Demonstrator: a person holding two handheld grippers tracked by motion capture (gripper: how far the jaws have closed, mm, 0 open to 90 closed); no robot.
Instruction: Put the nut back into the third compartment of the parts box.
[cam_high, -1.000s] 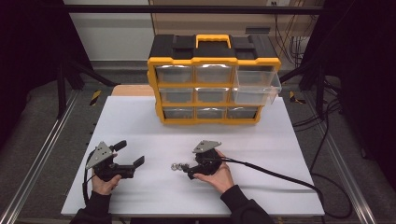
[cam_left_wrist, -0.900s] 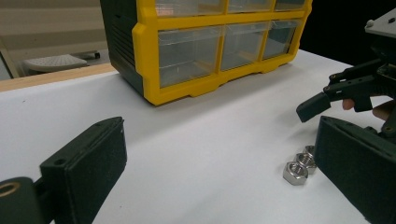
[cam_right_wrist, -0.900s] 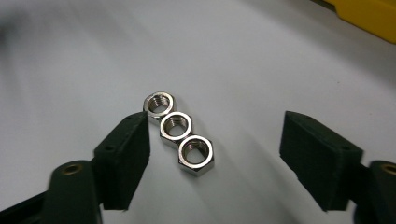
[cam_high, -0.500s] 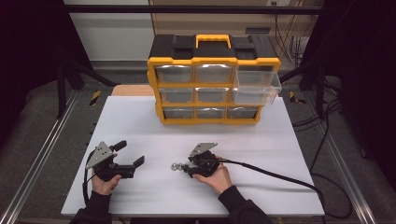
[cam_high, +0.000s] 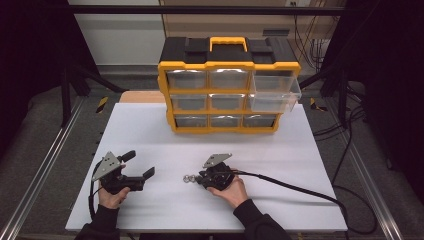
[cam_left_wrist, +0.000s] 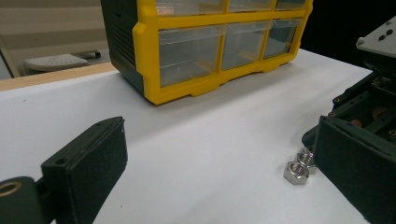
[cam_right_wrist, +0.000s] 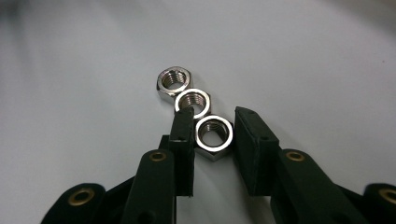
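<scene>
**Nut gripped; stowing not yet begun**

Nearest the person, the right gripper (cam_right_wrist: 212, 135) lies low on the white table (cam_high: 150, 125). Its jaws have just been closing and now clamp the nearest of three steel nuts (cam_right_wrist: 213, 133); a slight gap may remain at one pad. The other two nuts (cam_right_wrist: 183, 91) lie in a row touching it, loose on the table. The left gripper (cam_high: 137, 167) rests well apart to the left, jaws spread, holding nothing. Beyond stands the yellow drawer cabinet (cam_high: 227, 90), its upper right drawer (cam_high: 274, 92) pulled out. Judged status: first nut seized, not lifted; all three nuts probably go to that drawer.
</scene>
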